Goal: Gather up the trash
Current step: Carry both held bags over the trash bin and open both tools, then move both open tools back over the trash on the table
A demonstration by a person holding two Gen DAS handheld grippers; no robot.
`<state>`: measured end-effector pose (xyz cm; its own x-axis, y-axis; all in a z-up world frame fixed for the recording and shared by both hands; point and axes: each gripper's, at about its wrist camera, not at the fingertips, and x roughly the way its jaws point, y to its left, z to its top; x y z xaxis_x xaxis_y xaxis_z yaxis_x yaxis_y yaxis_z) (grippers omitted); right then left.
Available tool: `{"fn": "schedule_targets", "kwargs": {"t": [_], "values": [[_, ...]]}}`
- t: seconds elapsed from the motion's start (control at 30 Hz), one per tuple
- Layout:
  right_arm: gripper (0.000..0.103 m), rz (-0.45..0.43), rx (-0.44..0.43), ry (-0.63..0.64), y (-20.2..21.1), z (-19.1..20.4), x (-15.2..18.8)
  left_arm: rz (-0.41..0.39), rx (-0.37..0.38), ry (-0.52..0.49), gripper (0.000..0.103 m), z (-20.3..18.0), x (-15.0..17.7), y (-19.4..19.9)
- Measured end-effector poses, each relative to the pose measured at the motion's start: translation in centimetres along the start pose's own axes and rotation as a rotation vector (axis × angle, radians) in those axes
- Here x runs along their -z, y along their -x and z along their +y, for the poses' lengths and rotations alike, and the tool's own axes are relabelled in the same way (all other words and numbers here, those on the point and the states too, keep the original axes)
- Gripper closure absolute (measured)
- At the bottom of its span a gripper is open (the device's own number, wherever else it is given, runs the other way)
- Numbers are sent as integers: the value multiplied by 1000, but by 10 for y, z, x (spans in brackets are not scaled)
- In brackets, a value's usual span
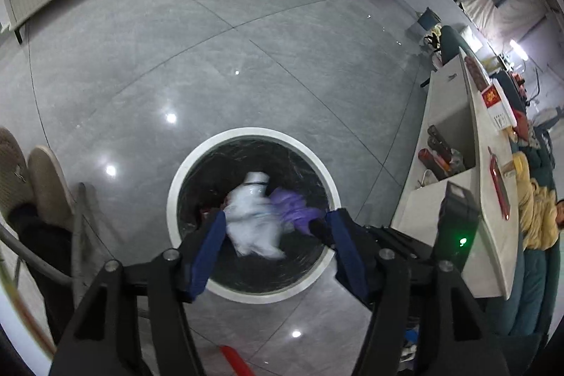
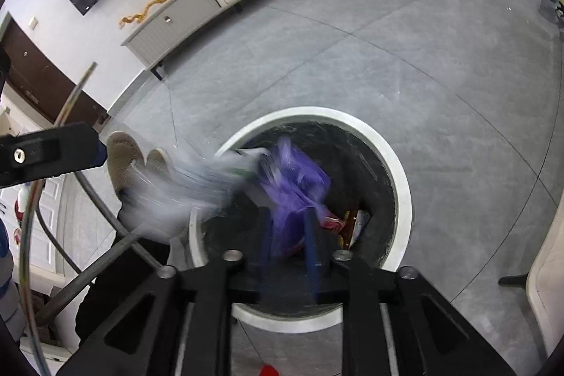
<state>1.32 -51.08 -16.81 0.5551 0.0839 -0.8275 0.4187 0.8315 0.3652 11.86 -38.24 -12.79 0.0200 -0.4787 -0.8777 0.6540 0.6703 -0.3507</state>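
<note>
Left wrist: my left tongs spread above the bin, so the white bag drops inside. Right wrist: right tongs part-spread, purple bag between the pads over the bin; whether pinched, cannot tell.

Both grippers are black angular frames with silver screws and blue finger pads. The person wears beige slippers and dark trousers.

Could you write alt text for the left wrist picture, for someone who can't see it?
Seen from above, an open left gripper hangs over a round white-rimmed bin; blurred white plastic and a purple bag are inside.
</note>
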Motion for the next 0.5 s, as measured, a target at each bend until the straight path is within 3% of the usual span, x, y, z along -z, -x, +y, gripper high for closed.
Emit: {"fn": "schedule_targets", "kwargs": {"t": [0.07, 0.27, 0.5], "values": [[69, 6, 7, -11, -3, -4, -1, 0, 2, 6, 42, 1, -1, -1], [68, -2, 6, -25, 1, -10, 0, -68, -30, -25, 42, -2, 4, 23], [68, -80, 1, 16, 33, 13, -13, -220, -124, -69, 42, -2, 25, 81]]}}
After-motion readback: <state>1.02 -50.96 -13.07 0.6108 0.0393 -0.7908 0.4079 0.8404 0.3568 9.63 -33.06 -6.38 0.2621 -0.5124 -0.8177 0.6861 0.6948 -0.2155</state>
